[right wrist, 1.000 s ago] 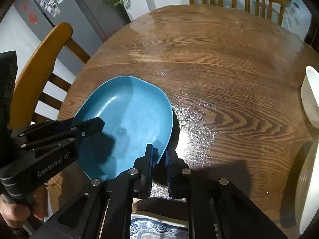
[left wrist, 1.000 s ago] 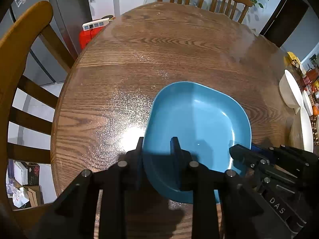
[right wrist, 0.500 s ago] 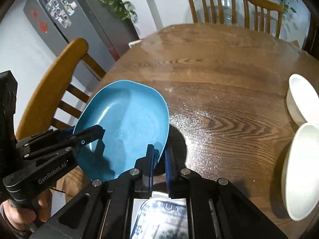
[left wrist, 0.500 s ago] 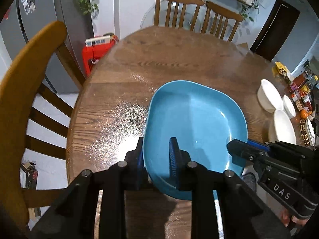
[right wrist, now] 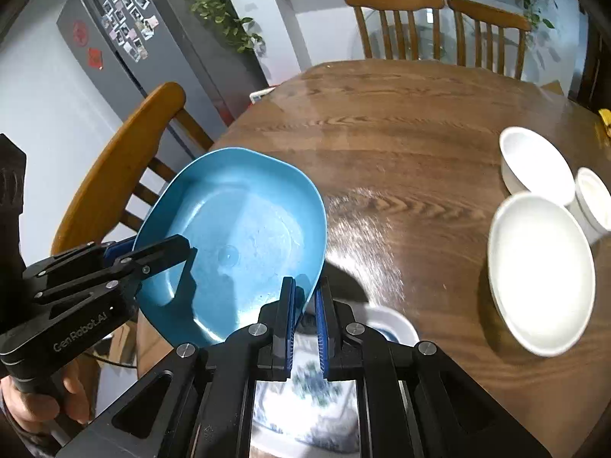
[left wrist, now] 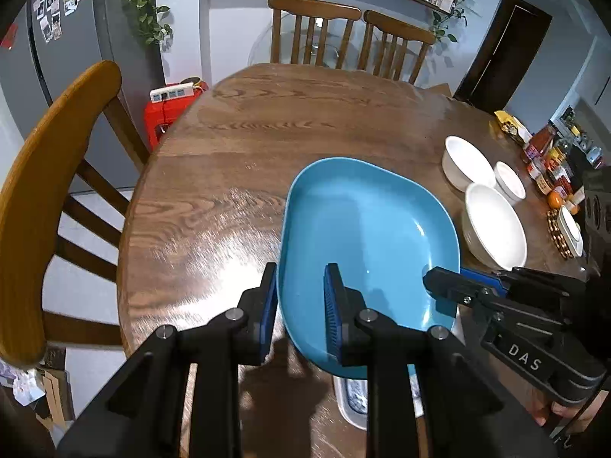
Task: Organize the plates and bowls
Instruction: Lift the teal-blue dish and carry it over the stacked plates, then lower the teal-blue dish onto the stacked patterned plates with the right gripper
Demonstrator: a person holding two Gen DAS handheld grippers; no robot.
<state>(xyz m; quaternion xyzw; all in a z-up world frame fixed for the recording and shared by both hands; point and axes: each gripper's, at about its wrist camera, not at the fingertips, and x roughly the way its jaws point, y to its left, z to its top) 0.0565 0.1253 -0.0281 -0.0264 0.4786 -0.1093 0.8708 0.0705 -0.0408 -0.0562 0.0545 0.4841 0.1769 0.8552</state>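
The blue plate [left wrist: 366, 236] is held in the air above the near edge of the round wooden worktop [left wrist: 267, 145], tilted, with both tools clamped on its rim. The left hand-held gripper [left wrist: 299, 305] pinches the plate's left near edge, one finger under the rim and one inside the dish (its blue pads press against both faces). The right hand-held gripper [right wrist: 304, 305] is closed on the opposite edge, its fingers nearly together with the thin rim between them. Below the plate, a white dish with a blue pattern [right wrist: 305, 393] lies at the worktop's near edge, partly hidden. To the right stand three white bowls [right wrist: 540, 271] close together, the largest nearest, well apart from the plate.
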